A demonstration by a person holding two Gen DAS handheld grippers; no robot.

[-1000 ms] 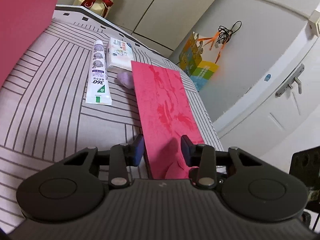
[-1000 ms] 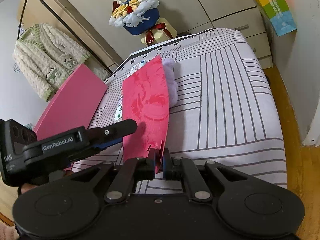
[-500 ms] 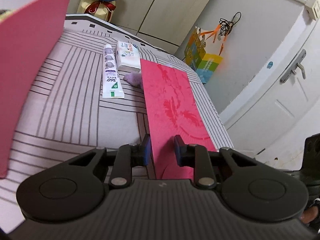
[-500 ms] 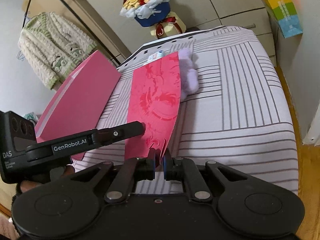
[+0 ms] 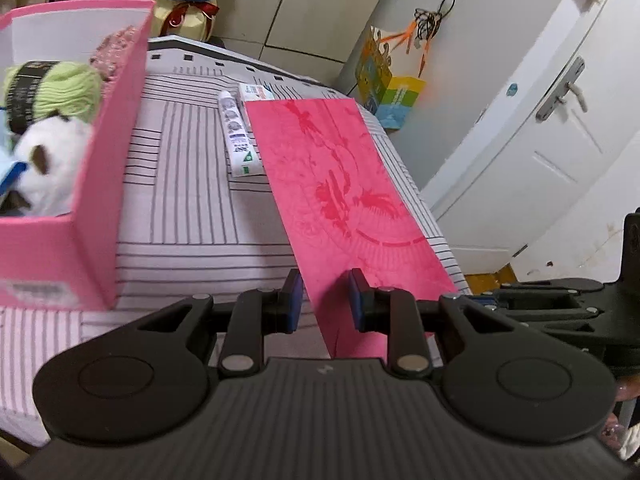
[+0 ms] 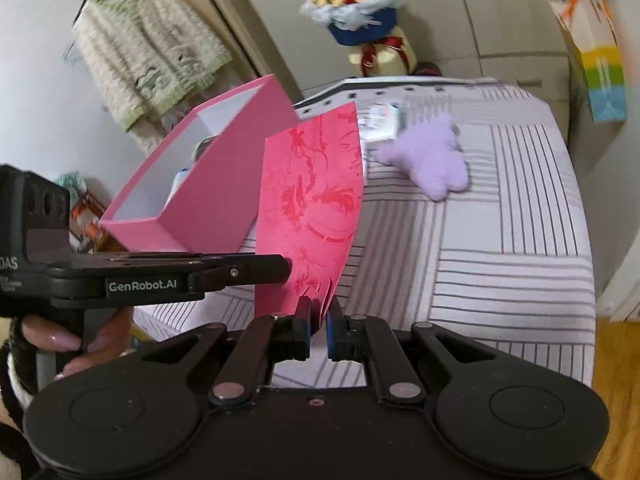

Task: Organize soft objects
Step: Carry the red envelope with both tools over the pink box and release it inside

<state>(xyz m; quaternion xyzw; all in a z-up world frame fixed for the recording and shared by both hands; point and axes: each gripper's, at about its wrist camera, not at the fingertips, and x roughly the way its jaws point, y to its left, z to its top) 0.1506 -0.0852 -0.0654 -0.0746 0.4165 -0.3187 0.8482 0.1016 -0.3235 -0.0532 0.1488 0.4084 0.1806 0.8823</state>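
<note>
Both the left gripper (image 5: 324,300) and right gripper (image 6: 318,330) pinch the red card's (image 5: 340,184) near edge, held above the bed (image 6: 480,248). Only the right view shows the purple plush (image 6: 434,160) beyond the card; only the left shows yarn (image 5: 60,88) inside the pink box (image 5: 108,184), its contents partly cut off.

We look across a bed (image 5: 192,216) under a grey-striped cover toward cream cupboard doors (image 5: 320,4), a white door (image 5: 552,152) with a metal lever handle (image 5: 560,100) at the right, wooden floor (image 6: 616,392) beside it, and a knitted cardigan (image 6: 148,48) hanging at the left.
</note>
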